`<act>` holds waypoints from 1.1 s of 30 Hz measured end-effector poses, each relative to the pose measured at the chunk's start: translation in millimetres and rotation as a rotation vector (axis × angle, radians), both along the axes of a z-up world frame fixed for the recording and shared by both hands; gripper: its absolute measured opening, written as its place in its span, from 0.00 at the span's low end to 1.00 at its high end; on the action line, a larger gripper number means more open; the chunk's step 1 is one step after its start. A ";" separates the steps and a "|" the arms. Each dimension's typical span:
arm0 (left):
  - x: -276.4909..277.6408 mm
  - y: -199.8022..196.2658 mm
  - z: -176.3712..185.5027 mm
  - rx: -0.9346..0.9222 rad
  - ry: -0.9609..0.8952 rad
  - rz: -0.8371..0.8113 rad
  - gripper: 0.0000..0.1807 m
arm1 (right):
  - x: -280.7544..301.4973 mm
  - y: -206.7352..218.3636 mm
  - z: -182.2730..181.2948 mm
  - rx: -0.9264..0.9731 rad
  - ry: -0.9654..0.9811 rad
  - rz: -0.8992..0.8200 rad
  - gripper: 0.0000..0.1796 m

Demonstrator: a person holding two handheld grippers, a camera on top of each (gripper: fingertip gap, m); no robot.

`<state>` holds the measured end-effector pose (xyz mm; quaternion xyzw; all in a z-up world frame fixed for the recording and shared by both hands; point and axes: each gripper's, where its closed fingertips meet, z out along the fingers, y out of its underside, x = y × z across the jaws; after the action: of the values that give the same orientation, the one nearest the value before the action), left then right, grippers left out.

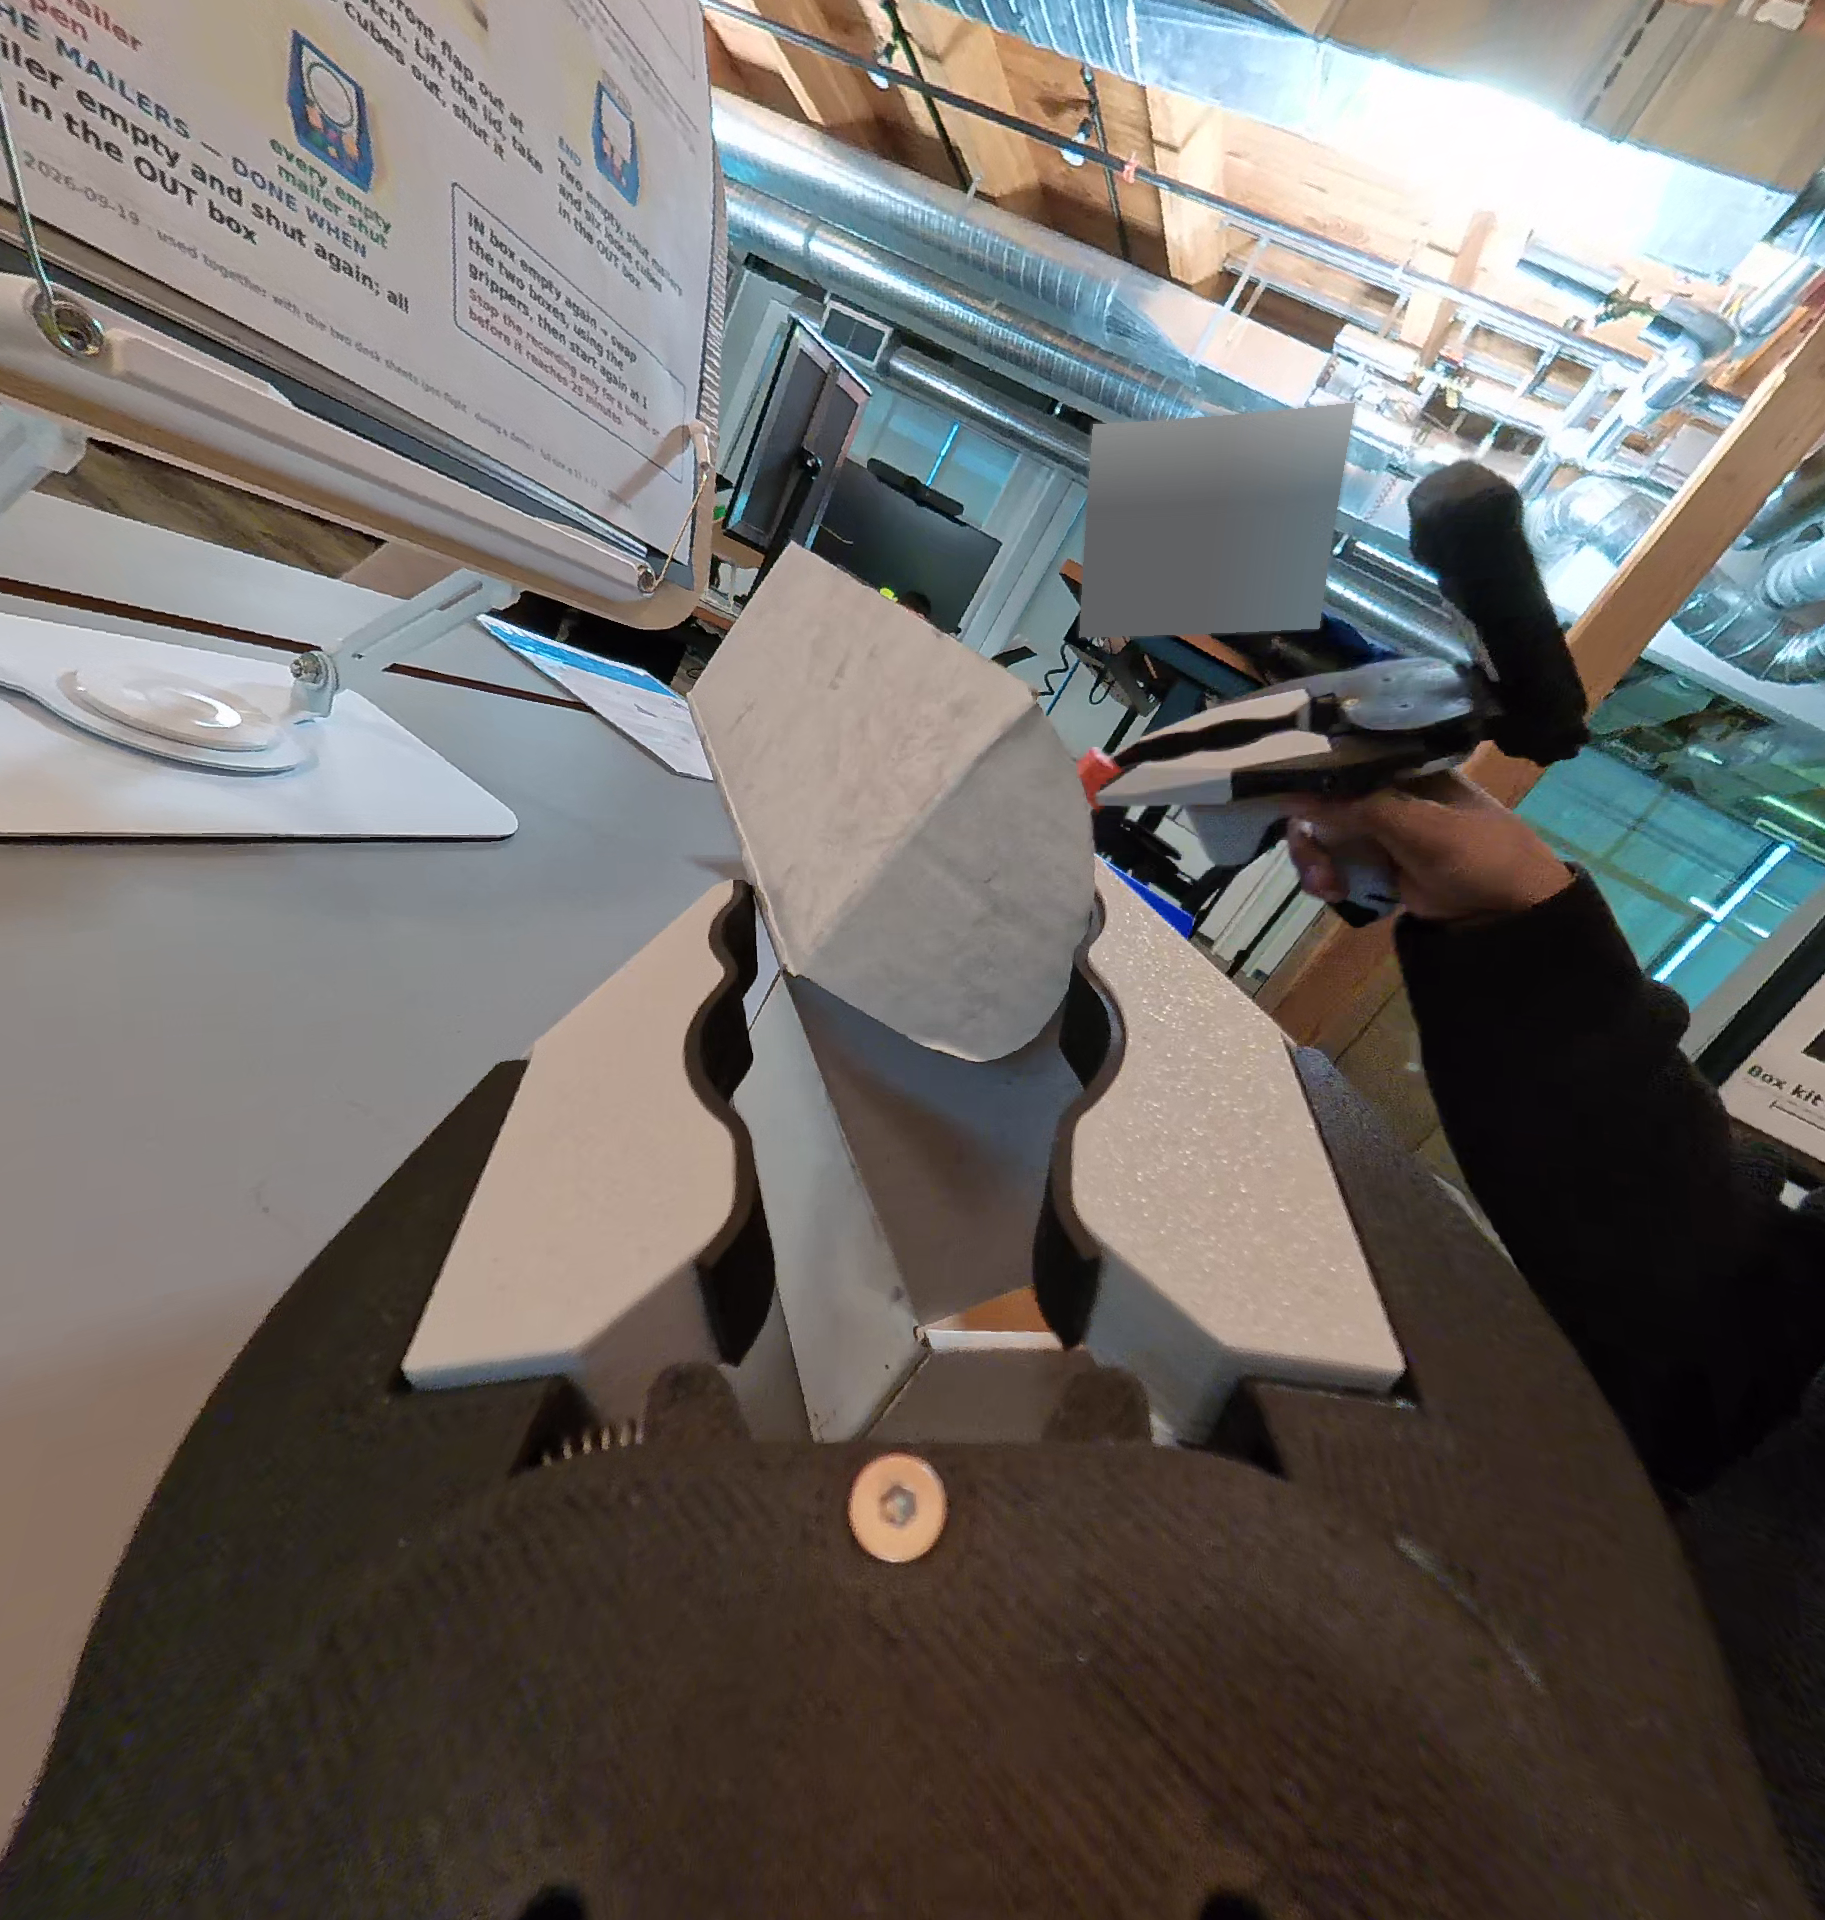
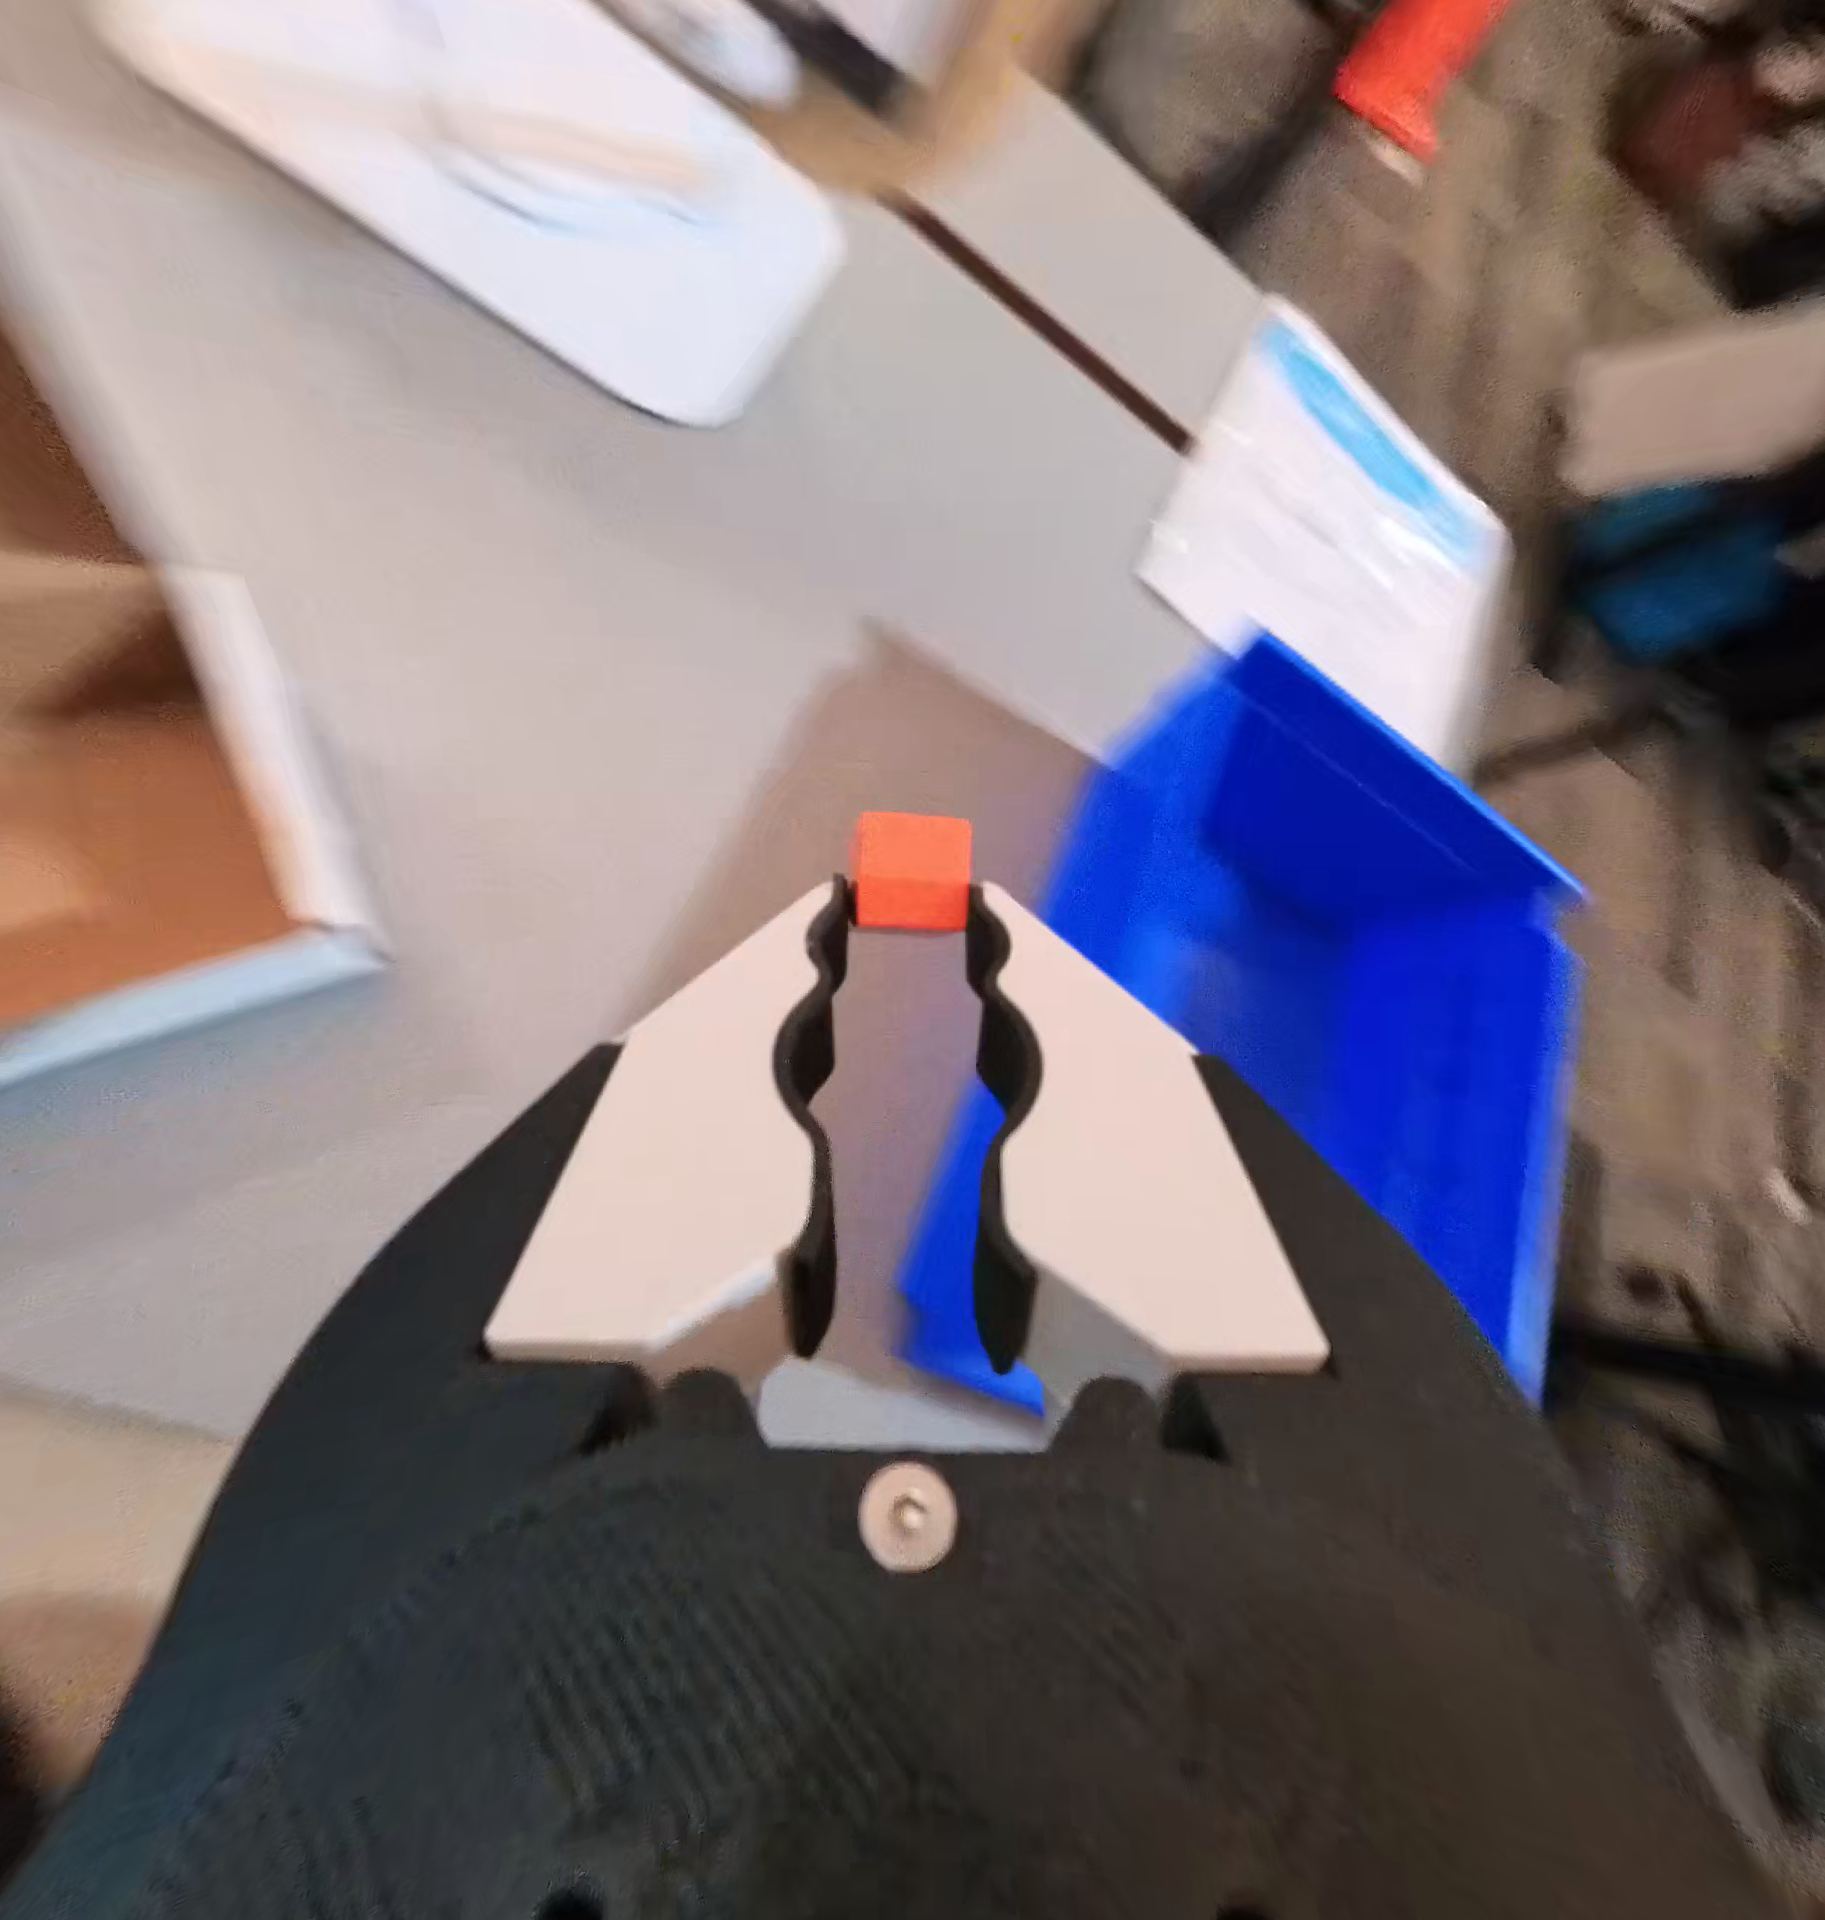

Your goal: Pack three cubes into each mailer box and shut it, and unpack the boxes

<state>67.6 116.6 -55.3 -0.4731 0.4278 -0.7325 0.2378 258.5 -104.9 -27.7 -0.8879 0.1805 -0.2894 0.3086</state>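
Small orange-red cube [image 2: 910, 871] pinched at the right gripper [image 2: 910, 906] tips, above grey table [image 2: 575, 623] beside blue plastic bin [image 2: 1355, 935] | left gripper [image 1: 913, 997] clamps white cardboard mailer flap [image 1: 866, 810], likely holding the lid up | box interior hidden; right view motion-blurred.

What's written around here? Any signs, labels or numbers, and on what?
Clipped instruction sheet: printed text, not repeated here.
The sheet on the table: too small.
The placard at the right: cut off.
Same sheet, right wrist view: blurred.
The mailer box, orange cube: none.
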 end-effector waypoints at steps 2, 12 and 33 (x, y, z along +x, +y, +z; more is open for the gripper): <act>0.6 -0.3 0.2 -0.009 0.000 -0.001 0.32 | 42.6 -71.3 -0.3 -0.048 -0.019 -0.215 0.12; 1.7 -5.0 2.0 0.019 -0.009 0.007 0.32 | 102.6 -239.7 -117.1 -0.139 0.295 -0.625 0.12; 0.2 -4.6 1.6 0.020 -0.008 0.000 0.32 | 103.4 -252.3 -127.5 -0.185 0.294 -0.669 0.11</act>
<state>67.8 112.0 -53.7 -0.4678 0.4341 -0.7301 0.2443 361.8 -357.2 -155.1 -0.8362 0.4758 -0.2587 0.0862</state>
